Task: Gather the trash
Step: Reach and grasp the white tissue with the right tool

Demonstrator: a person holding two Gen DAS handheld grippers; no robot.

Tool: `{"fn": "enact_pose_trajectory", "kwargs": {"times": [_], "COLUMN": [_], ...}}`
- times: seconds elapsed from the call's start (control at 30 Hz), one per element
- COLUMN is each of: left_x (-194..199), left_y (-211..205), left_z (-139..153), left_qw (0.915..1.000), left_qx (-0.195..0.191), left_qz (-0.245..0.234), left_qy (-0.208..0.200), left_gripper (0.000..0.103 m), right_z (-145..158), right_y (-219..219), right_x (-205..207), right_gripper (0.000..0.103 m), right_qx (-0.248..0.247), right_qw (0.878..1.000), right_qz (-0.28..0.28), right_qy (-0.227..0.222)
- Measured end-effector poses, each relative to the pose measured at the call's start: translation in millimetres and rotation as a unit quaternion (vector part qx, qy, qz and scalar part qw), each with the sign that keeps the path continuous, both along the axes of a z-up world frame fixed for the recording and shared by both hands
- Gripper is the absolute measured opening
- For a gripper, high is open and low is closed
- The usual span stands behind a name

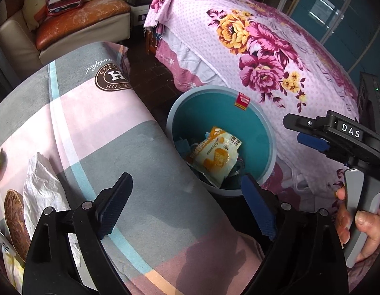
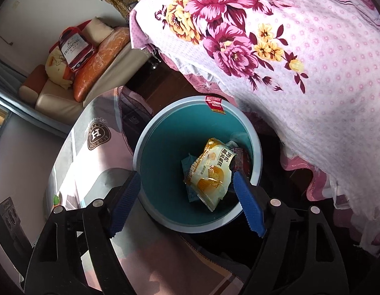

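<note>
Left wrist view: a table (image 1: 111, 132) draped in a smooth checked cloth of grey, pink and pale blue, printed with a round brown badge, fills the left. At its near left edge lie crumpled white paper (image 1: 42, 184) and a flat, oval brown thing (image 1: 15, 221) with a rough surface. Just right of the table stands a round plastic bin (image 1: 261, 147), grey outside, teal inside, with a red sticker (image 1: 242, 100) at its far rim. Inside lies a glossy, creased yellow-and-white snack wrapper (image 1: 214, 157) on top of darker scraps. Beyond and to the right spreads a bed (image 1: 276, 56) under a dotted pink sheet with big magenta and yellow flowers. Far left is a cream sofa (image 1: 67, 32) with a worn orange cushion. The left gripper (image 1: 185, 204) has its ribbed pads wide apart, with nothing between them. At the right, a hand (image 1: 357, 221) holds the right gripper (image 1: 310, 135).

Right wrist view: the bin (image 2: 150, 162) sits near-centre on dark floor, the wrapper (image 2: 209, 174) tilted inside it. The right gripper (image 2: 187, 201) hangs above the rim, blue ribbed fingers (image 2: 249, 204) spread, empty. The table (image 2: 91, 157) lies left, the bed (image 2: 313, 73) right, the sofa (image 2: 74, 83) far left.
</note>
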State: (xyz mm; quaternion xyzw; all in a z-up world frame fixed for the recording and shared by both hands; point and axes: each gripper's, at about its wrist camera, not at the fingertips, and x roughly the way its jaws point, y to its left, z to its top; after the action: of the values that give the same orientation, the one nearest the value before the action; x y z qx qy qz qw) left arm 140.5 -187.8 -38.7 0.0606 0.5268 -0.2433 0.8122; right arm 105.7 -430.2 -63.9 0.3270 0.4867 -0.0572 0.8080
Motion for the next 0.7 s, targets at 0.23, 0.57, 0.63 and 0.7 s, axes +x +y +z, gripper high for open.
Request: {"fn": "enact_pose_trajectory", "kwargs": {"times": [0.23, 0.57, 0.63, 0.7], "left_x": [-7.6, -20.9, -22.5, -24.5], "left_y": [31.9, 84.9, 98.1, 112.9], "left_z": [13.1, 29.4, 31.7, 33.0], "left_qw": [0.9994, 0.9963, 0.9953, 0.9941], "left_qx": [-0.017, -0.045, -0.049, -0.053], "left_qz": [0.027, 0.07, 0.079, 0.091], "left_qy": [-0.008, -0.021, -0.024, -0.026], "left_gripper": [0.092, 0.093, 0.093, 0.094], "right_z": [10.8, 37.0, 41.0, 44.1], "right_y": [25.1, 76.0, 87.6, 101.2], "right_x": [-2.1, -3.7, -3.1, -1.5], "right_gripper": [0.079, 0.083, 0.083, 0.083], "right_qx": [0.001, -0.025, -0.029, -0.033], "right_qw": [1.0, 0.998, 0.997, 0.996], "right_qz": [0.017, 0.059, 0.069, 0.08], "right_qy": [0.006, 0.016, 0.018, 0.02]}}
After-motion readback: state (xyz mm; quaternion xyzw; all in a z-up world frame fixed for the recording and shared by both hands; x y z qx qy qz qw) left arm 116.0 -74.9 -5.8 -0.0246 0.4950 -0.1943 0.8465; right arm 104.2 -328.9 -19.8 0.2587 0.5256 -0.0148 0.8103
